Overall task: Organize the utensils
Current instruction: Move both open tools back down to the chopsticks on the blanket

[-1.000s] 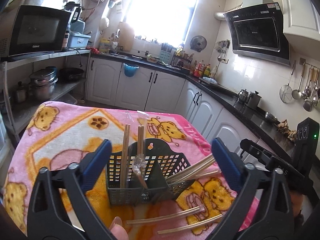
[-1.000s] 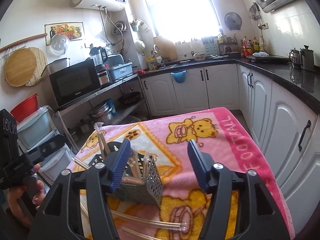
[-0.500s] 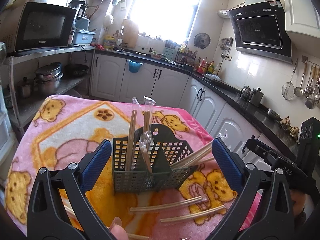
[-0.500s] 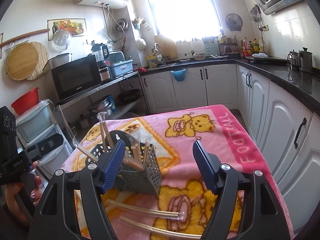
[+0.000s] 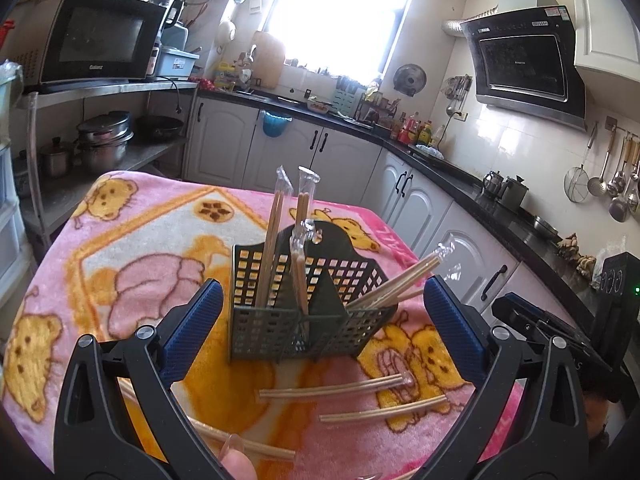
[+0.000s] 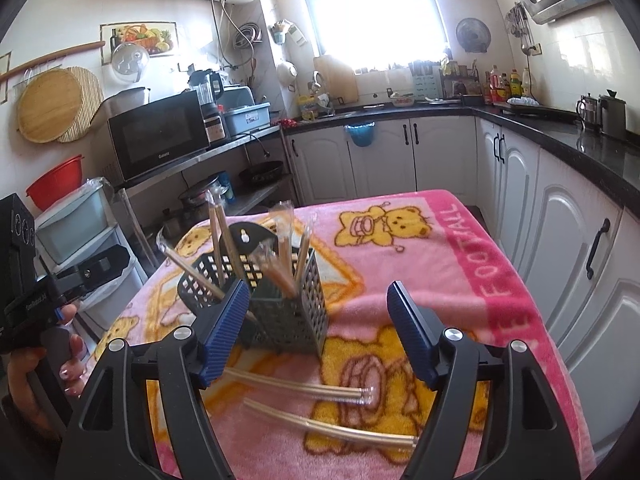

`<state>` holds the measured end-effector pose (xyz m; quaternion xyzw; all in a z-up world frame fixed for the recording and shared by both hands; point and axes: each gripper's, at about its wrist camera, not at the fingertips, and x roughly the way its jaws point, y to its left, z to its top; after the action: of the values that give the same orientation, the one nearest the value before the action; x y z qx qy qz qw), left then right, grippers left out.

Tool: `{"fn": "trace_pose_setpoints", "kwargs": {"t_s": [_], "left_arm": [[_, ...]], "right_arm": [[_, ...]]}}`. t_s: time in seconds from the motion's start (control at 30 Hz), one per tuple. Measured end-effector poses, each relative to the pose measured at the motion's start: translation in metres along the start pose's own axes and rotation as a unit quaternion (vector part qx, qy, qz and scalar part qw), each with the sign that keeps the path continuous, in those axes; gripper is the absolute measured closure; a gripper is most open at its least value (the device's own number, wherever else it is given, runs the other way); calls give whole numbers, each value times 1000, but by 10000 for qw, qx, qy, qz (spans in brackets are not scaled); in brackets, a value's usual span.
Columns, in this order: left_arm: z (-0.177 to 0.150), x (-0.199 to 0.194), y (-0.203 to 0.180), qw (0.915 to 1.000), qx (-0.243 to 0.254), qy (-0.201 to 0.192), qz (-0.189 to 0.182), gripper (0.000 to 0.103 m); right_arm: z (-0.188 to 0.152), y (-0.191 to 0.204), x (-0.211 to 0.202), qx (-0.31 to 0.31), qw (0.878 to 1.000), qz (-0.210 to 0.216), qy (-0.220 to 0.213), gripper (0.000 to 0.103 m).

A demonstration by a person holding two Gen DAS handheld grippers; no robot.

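A grey perforated utensil basket (image 5: 296,316) stands on the pink bear blanket (image 5: 132,248) and holds several plastic-wrapped chopstick pairs, some upright, some leaning right. It also shows in the right wrist view (image 6: 280,300). Loose wrapped pairs (image 5: 332,386) lie on the blanket in front of it, also seen in the right wrist view (image 6: 304,390). My left gripper (image 5: 320,320) is open and empty, just short of the basket. My right gripper (image 6: 316,324) is open and empty, above the loose pairs, with the basket to its left.
The blanket covers a small table (image 6: 460,248). White cabinets (image 6: 560,248) with a black counter run along the right and back. A shelf with a microwave (image 5: 92,40) and pots stands to the left.
Both grippers have risen and drawn back a little from the basket. Both stay open. The chopsticks and basket have not moved.
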<state>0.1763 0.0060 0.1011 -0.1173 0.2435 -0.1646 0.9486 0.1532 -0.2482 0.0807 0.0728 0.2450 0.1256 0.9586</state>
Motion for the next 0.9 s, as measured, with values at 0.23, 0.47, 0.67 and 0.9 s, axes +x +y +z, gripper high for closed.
{"fn": "trace_pose_setpoints", "kwargs": {"t_s": [0.23, 0.47, 0.67, 0.9], "left_arm": [[-11, -7, 4, 10000, -77, 61, 9, 10], [-20, -13, 9, 9997, -225, 101, 17, 10], [-29, -16, 12, 9995, -267, 136, 79, 10], [-41, -15, 17, 9990, -341, 274, 133, 10]], "right_arm": [[-16, 5, -7, -30, 9999, 38, 117, 34], [-29, 9, -14, -61, 9997, 89, 210, 34], [-40, 13, -15, -157, 9994, 91, 310, 34], [-58, 12, -14, -178, 9984, 92, 525, 34]]}}
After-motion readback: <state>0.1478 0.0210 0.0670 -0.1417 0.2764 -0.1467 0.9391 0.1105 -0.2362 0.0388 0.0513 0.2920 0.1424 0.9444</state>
